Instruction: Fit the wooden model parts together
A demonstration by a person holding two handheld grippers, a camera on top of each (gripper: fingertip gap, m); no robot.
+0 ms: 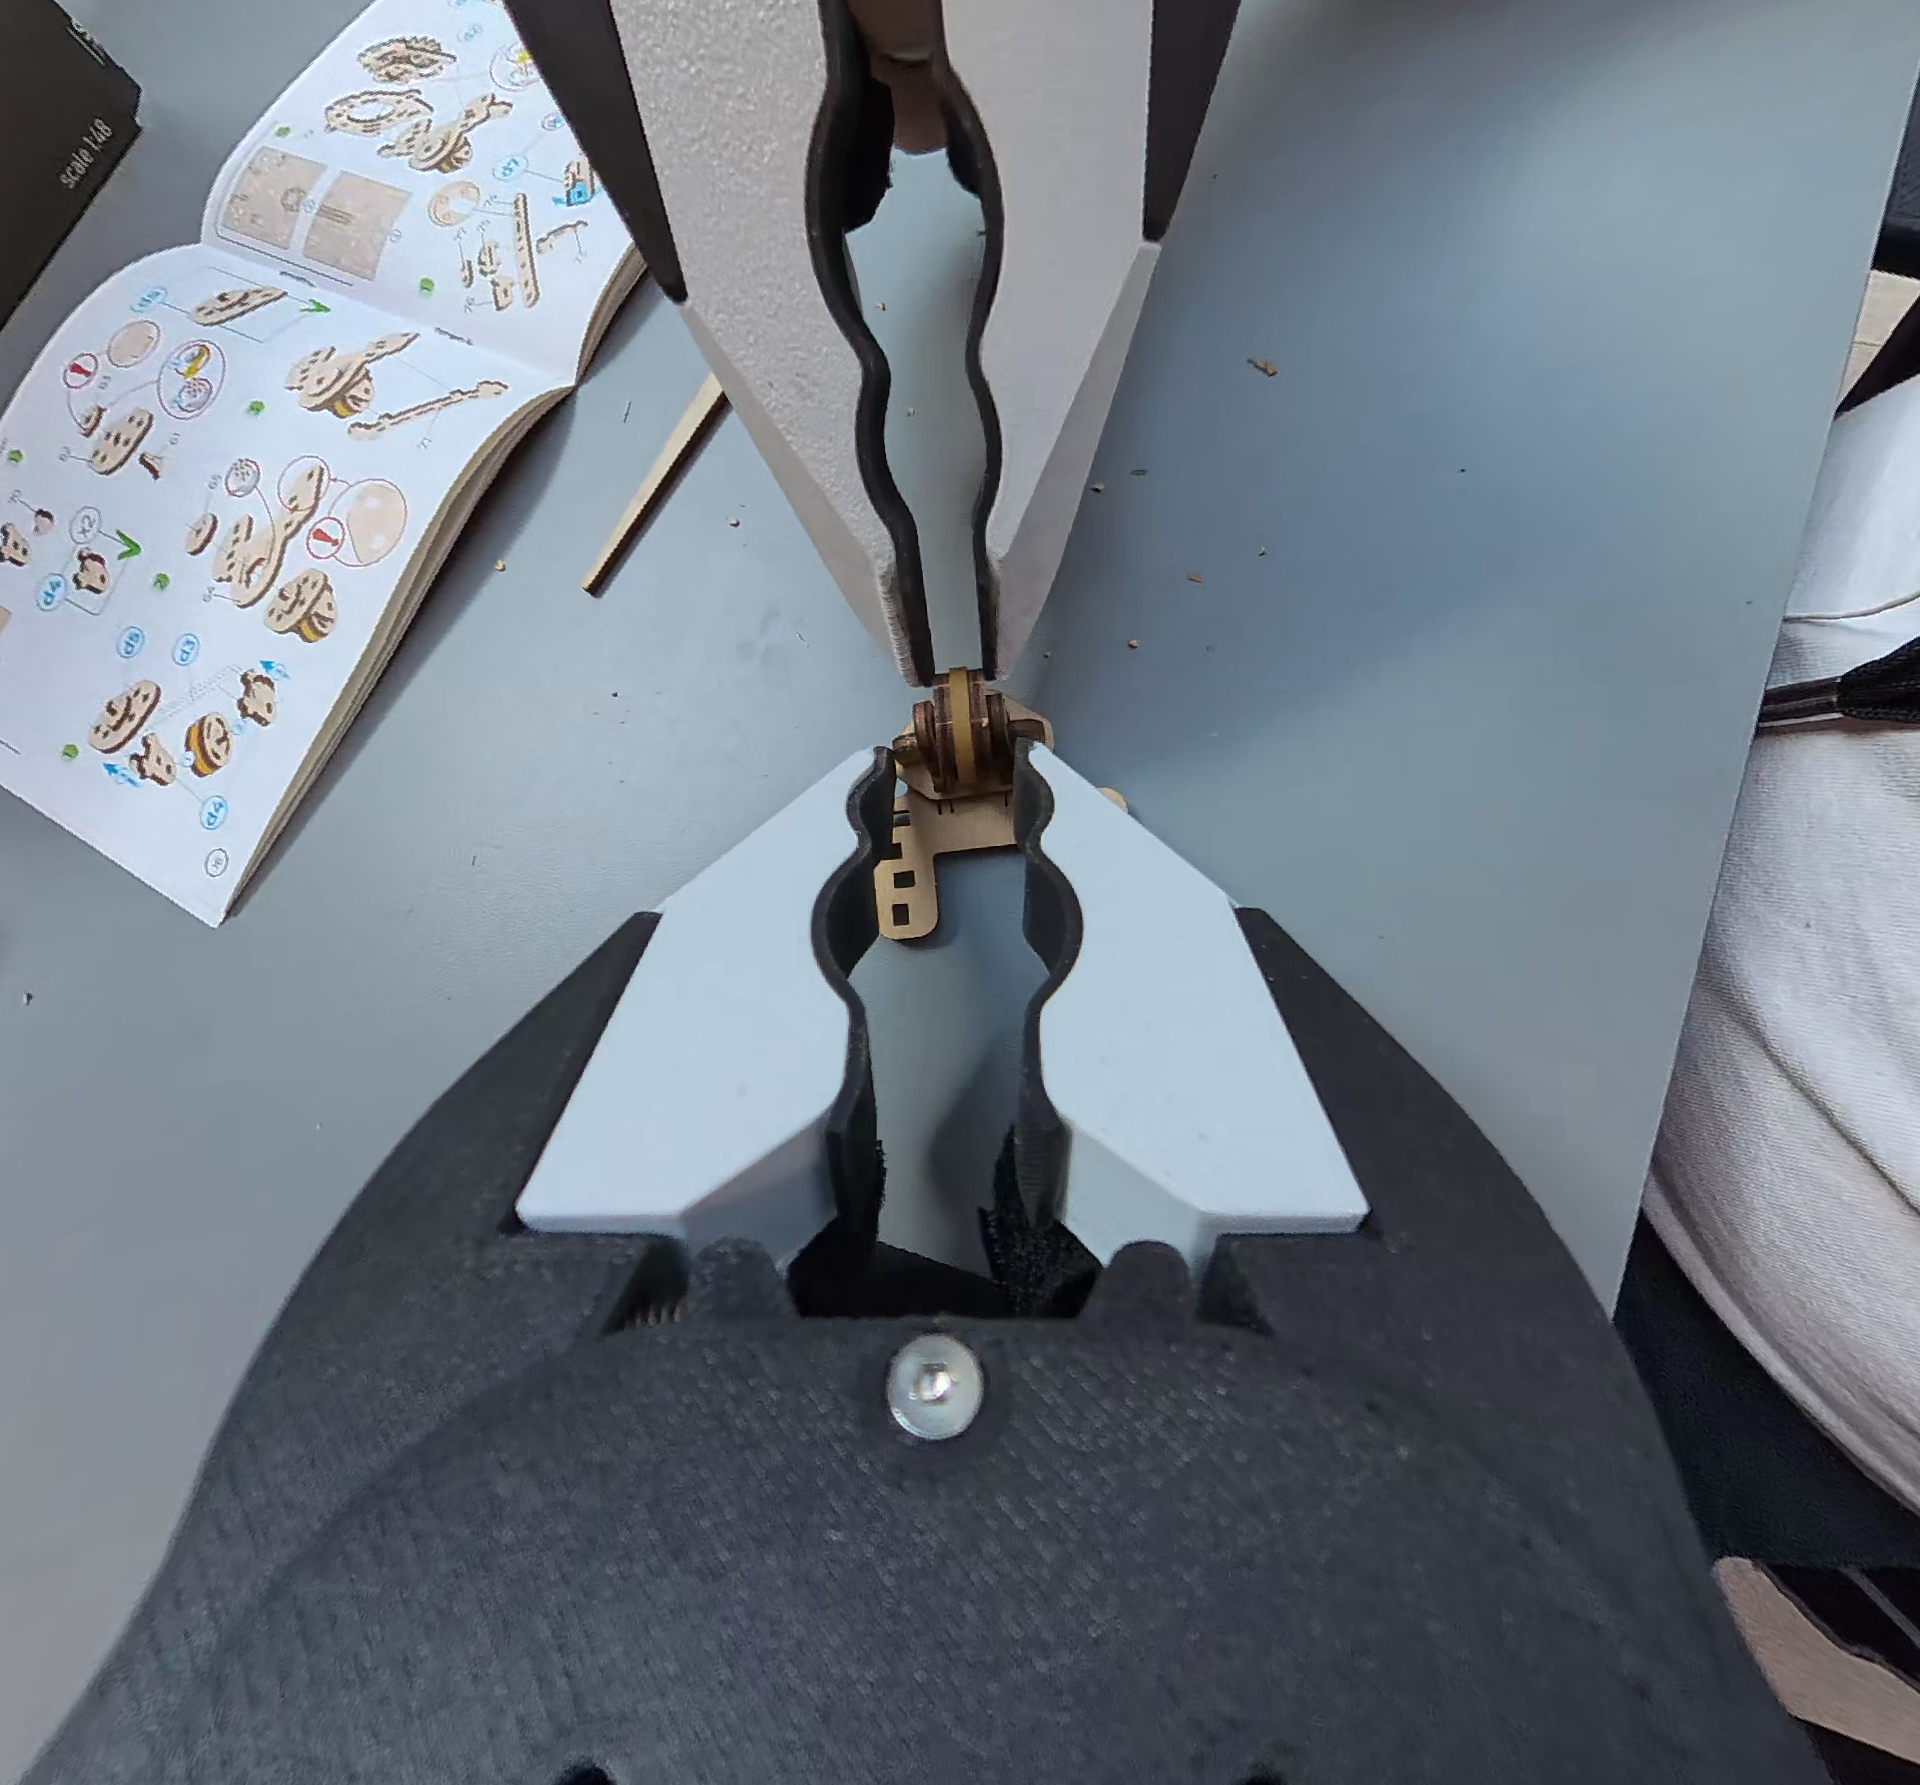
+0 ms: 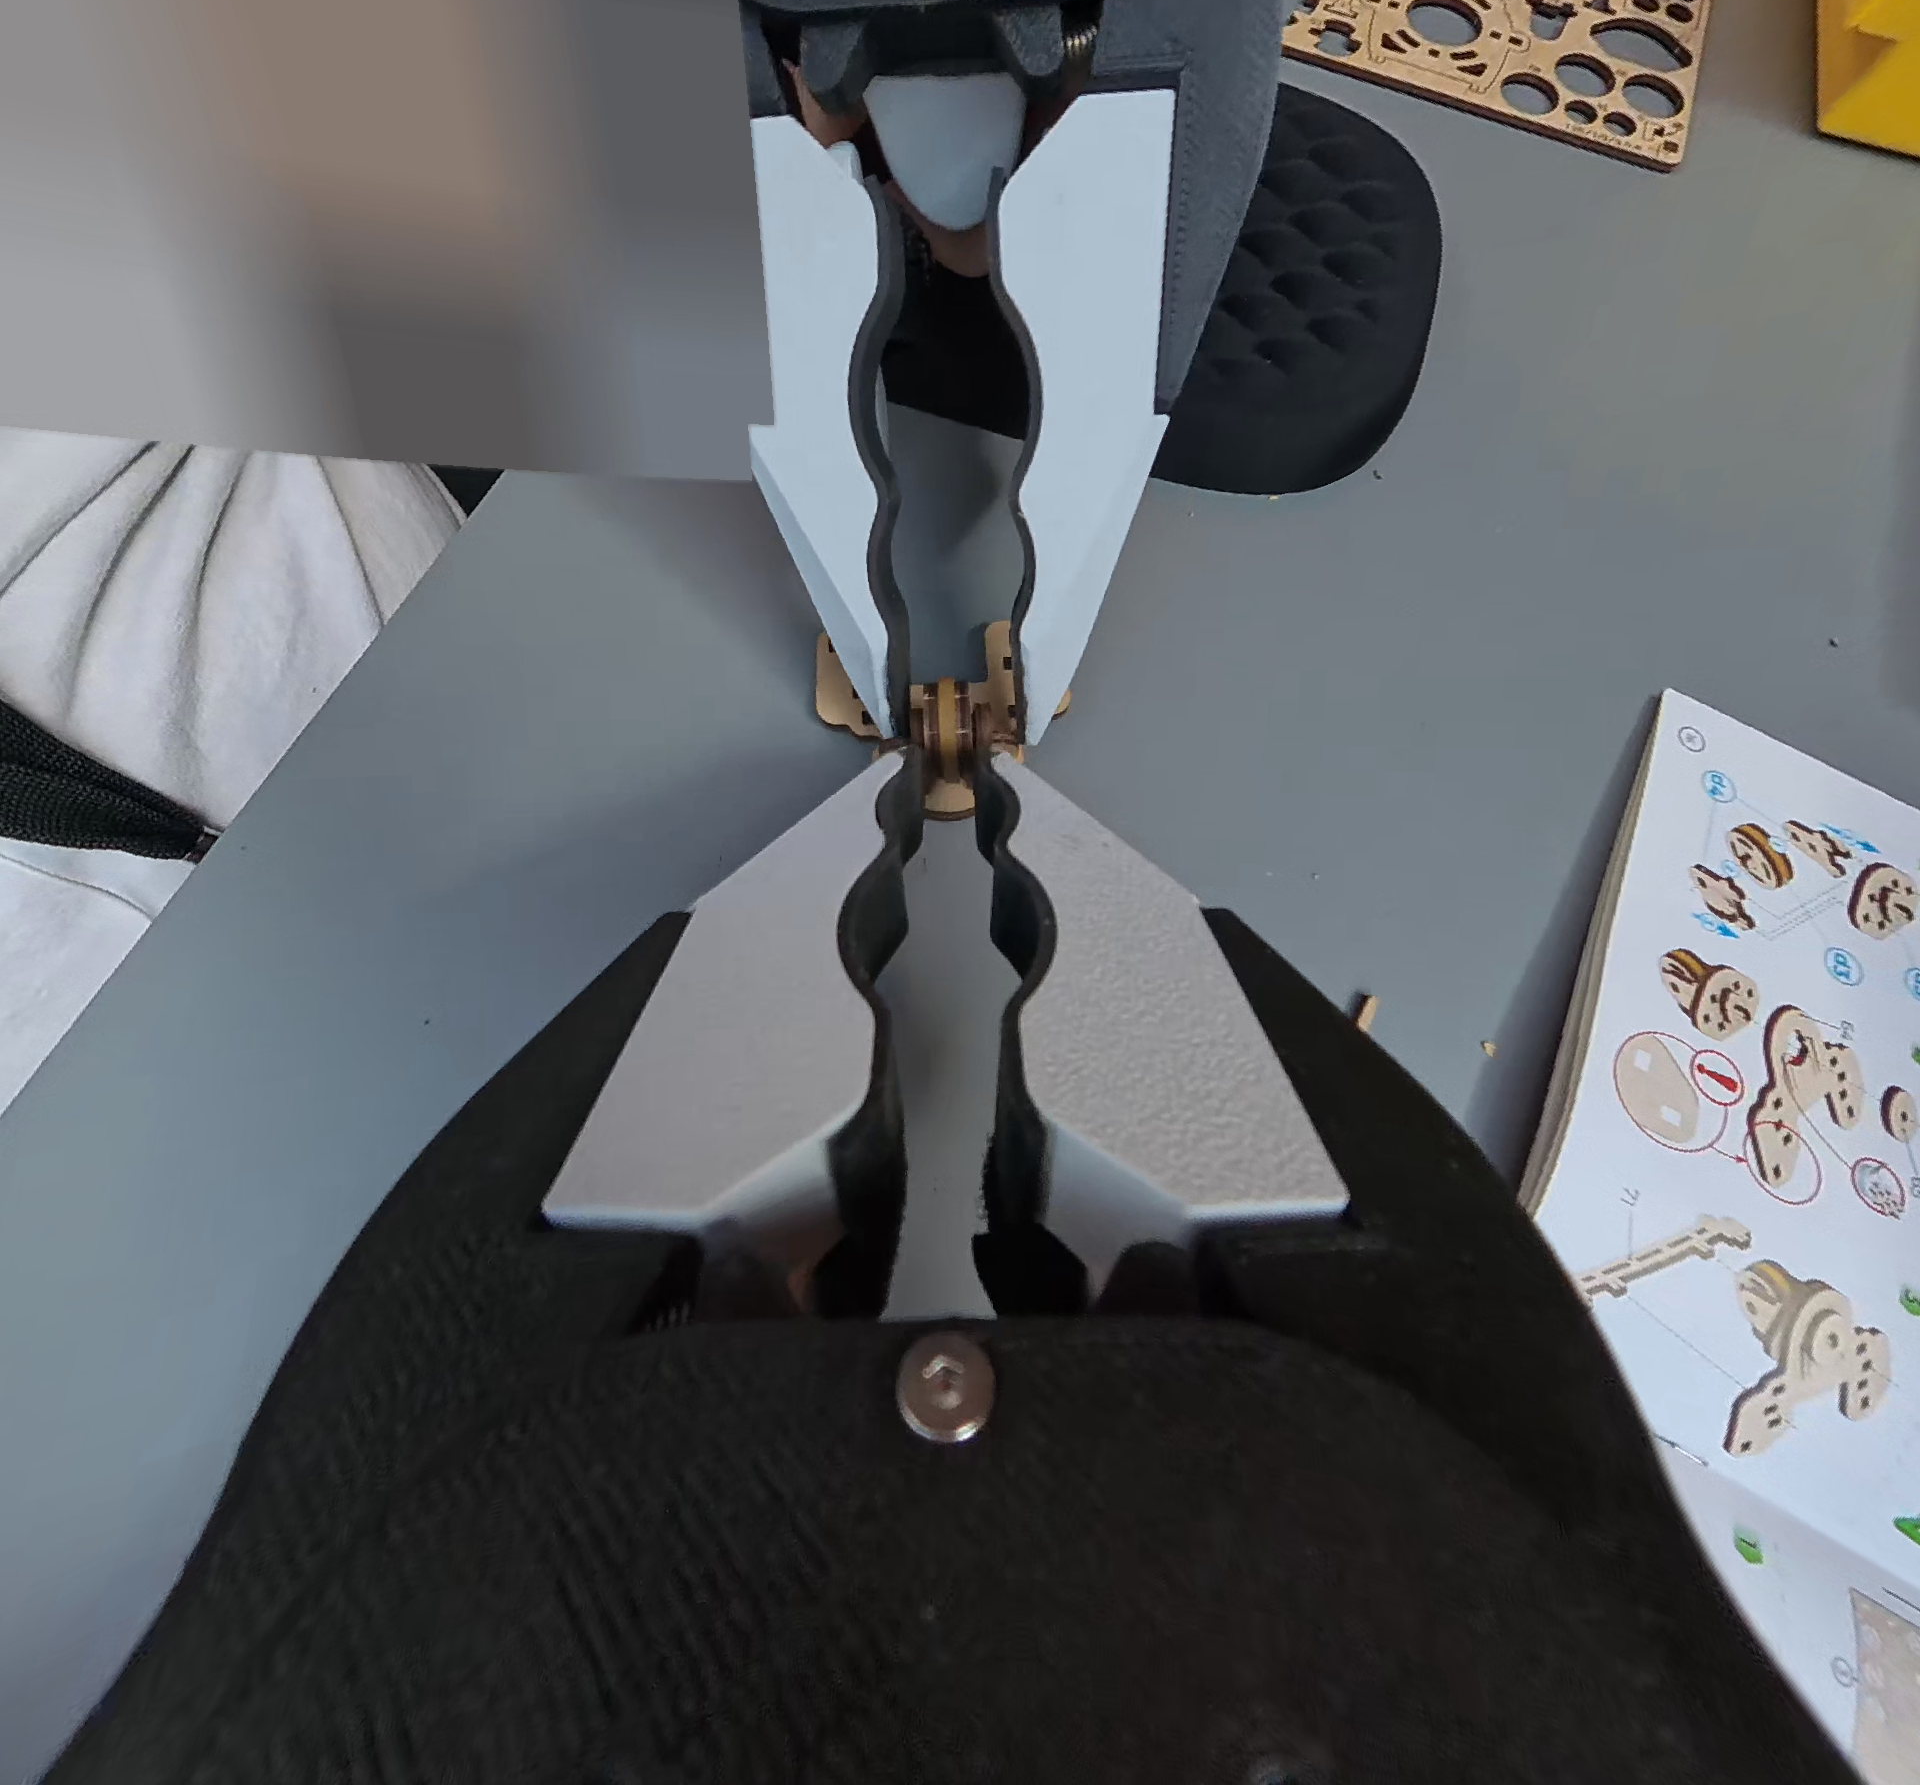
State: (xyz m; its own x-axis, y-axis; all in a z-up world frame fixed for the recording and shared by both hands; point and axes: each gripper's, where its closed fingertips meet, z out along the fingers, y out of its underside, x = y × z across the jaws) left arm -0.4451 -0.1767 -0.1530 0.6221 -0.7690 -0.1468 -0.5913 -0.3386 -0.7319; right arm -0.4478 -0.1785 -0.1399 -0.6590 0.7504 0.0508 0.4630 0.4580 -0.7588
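A small wooden wheel stack (image 1: pixel 961 727) sits on a flat slotted wooden plate (image 1: pixel 914 862) just above the grey table (image 1: pixel 1455 592). My left gripper (image 1: pixel 958 767) is shut on the plate's sides, with the wheel stack between its tips. My right gripper (image 1: pixel 954 673) comes from the opposite side and is shut on the wheel stack's rim. In the right wrist view my right gripper (image 2: pixel 945 781) pinches the wheel stack (image 2: pixel 943 743). There the left gripper (image 2: pixel 958 722) faces it and holds the plate (image 2: pixel 840 691). The two grippers meet tip to tip.
An open instruction booklet (image 1: pixel 260 447) lies left of the grippers and also shows in the right wrist view (image 2: pixel 1766 1112). A thin wooden stick (image 1: pixel 655 488) lies beside it. A laser-cut wooden sheet (image 2: pixel 1486 0), a black pad (image 2: pixel 1320 301) and a yellow object (image 2: pixel 1870 10) lie farther off. A person's white garment (image 1: pixel 1818 904) is at the table edge. Both grippers' tips are close together, under 4 cm apart.
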